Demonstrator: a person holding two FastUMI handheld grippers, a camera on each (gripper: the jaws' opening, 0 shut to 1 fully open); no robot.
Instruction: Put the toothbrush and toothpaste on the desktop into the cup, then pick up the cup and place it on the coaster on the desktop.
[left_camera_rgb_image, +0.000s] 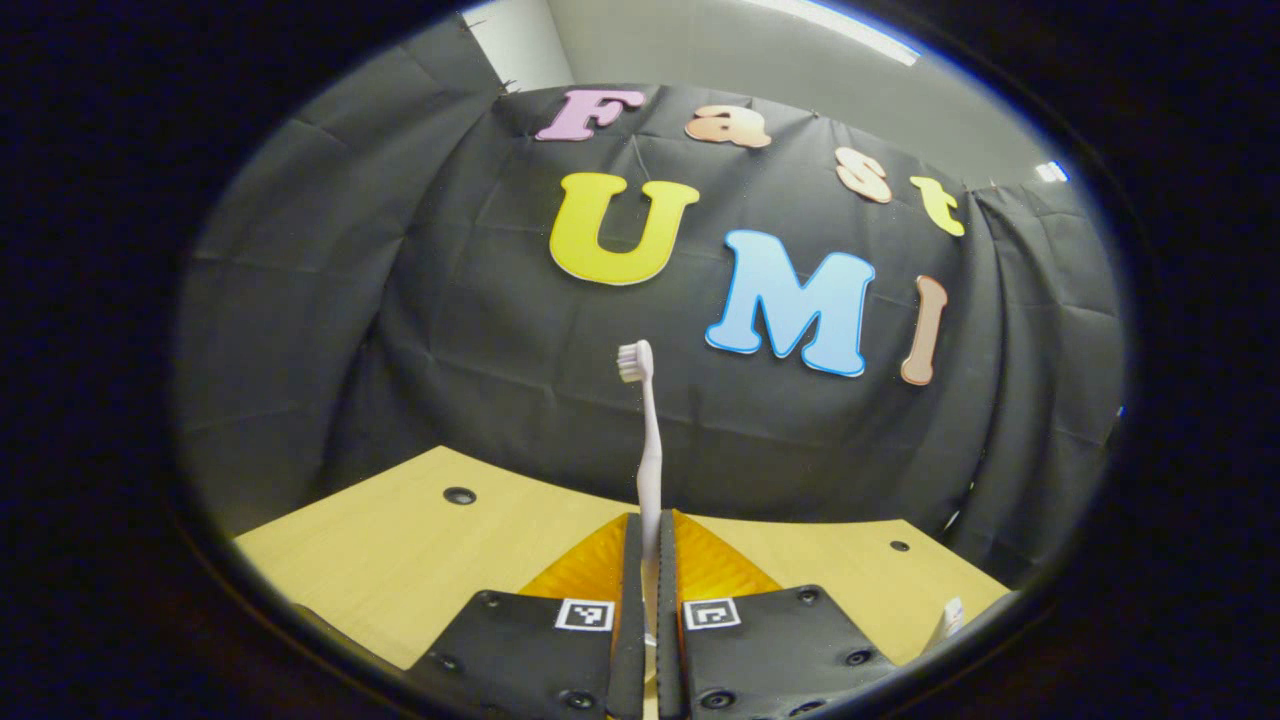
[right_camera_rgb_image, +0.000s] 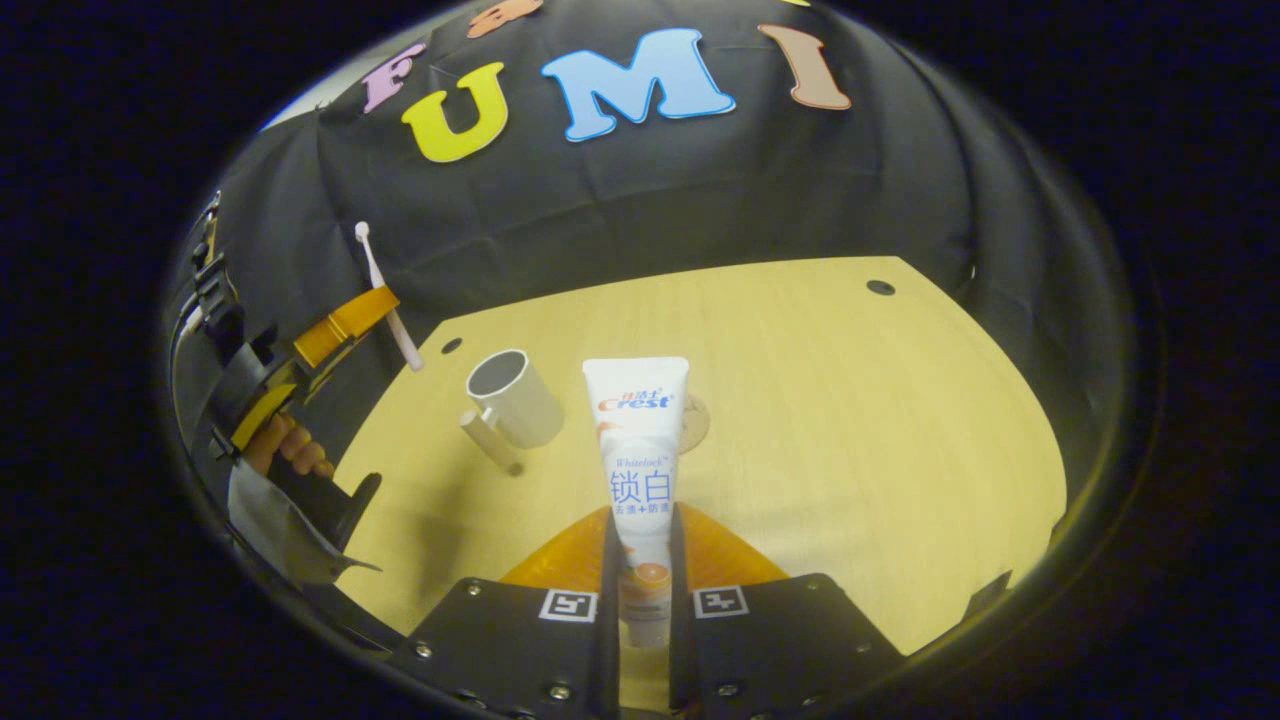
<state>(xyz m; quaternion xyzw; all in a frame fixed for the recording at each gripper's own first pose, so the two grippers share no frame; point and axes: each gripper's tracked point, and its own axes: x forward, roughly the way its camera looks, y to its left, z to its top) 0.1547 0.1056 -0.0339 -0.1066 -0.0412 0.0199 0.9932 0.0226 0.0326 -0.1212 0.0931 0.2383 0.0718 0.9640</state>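
Left gripper (left_camera_rgb_image: 650, 580): fingers drawn in narrow and clamped on the toothbrush (left_camera_rgb_image: 648, 440). The handle runs up out of the slot between the two fingers, one finger pressing each side, and the shaft stands nearly upright. The bristle head is at the top, facing left in the left gripper view, well above the desk (left_camera_rgb_image: 400, 560) and set against the black cloth wall.

From the right gripper view the same left gripper (right_camera_rgb_image: 375, 305) sits off to the left, raised above the desk edge. The toothbrush (right_camera_rgb_image: 385, 290) is tilted there, head up and away, its lower end poking out below the orange fingers. A hand (right_camera_rgb_image: 285, 445) holds that gripper from below, with a grey sleeve (right_camera_rgb_image: 270, 530) under it.

Right gripper (right_camera_rgb_image: 645, 575): fingers narrow, holding the toothpaste (right_camera_rgb_image: 640, 450). The cap end is pinched between the fingers; the wide crimped end points forward and up, away from the camera.

The cup (right_camera_rgb_image: 512, 398) stands on the desk (right_camera_rgb_image: 850, 440) ahead and to the left of the tube, open mouth up, its handle towards the camera. It is apart from both grippers. The coaster (right_camera_rgb_image: 697, 420) lies flat just beyond the tube, partly hidden behind it, to the right of the cup and near it.
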